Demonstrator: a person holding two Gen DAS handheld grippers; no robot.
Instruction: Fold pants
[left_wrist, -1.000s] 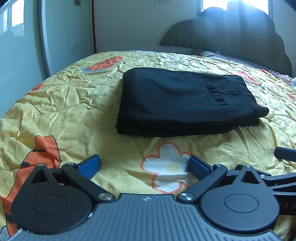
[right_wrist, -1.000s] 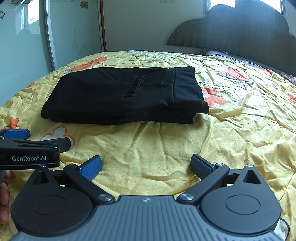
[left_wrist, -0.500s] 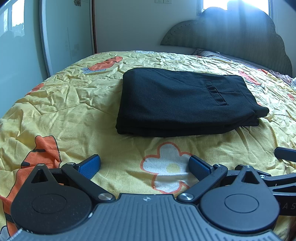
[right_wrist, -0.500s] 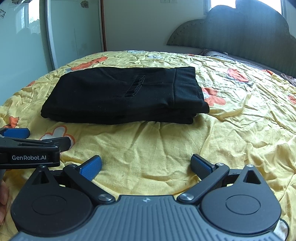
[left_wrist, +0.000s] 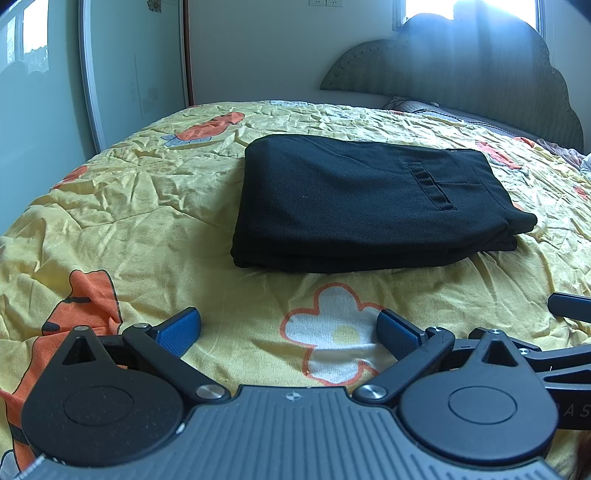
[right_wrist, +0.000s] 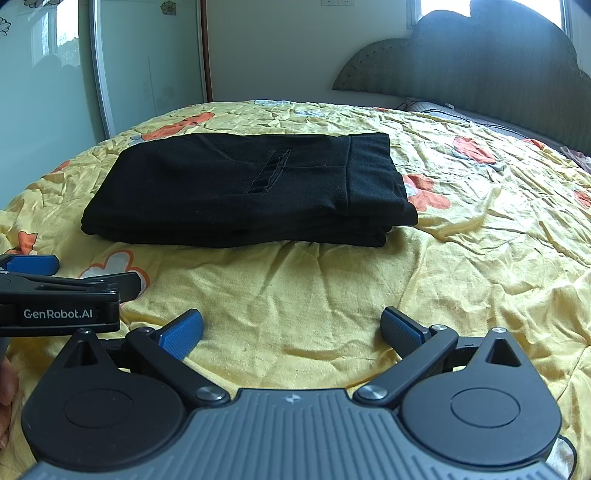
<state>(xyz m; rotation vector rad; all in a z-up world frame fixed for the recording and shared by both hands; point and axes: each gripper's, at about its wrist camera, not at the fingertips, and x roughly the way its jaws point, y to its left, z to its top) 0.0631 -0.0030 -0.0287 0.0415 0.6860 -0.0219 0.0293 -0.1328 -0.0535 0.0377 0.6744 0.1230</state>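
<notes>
2 tongs are in play, 1 per hand, each with 2 blue ribbed pads on black linkage arms and a grey grooved body. The left tongs (left_wrist: 289, 326) hover low over the bed with their fingers spread wide apart and nothing between them; the right tongs (right_wrist: 291, 328) hang the same way, fingers wide apart and empty. In the right wrist view the left tongs also show at the left edge, side-on, with a white "GenRobot.AI" label.

Beyond both tongs lies 1 pair of black pants (left_wrist: 365, 199), folded into a flat, roughly rectangular stack of several layers, matte knit cloth with 1 stitched pocket slit on top and the waistband at its right end. It rests on the middle of the bed, well apart from both tongs.

Against 0.5 s and 1.0 s ago, nothing has shifted: tongs and pants sit as they did.

The bedspread (left_wrist: 129, 229) is yellow, crumpled cotton printed with orange and white flowers. Farther back stand 1 grey padded headboard (right_wrist: 480, 59) with a scalloped outline, 1 pale glossy sliding door (right_wrist: 147, 62) and a plain wall
</notes>
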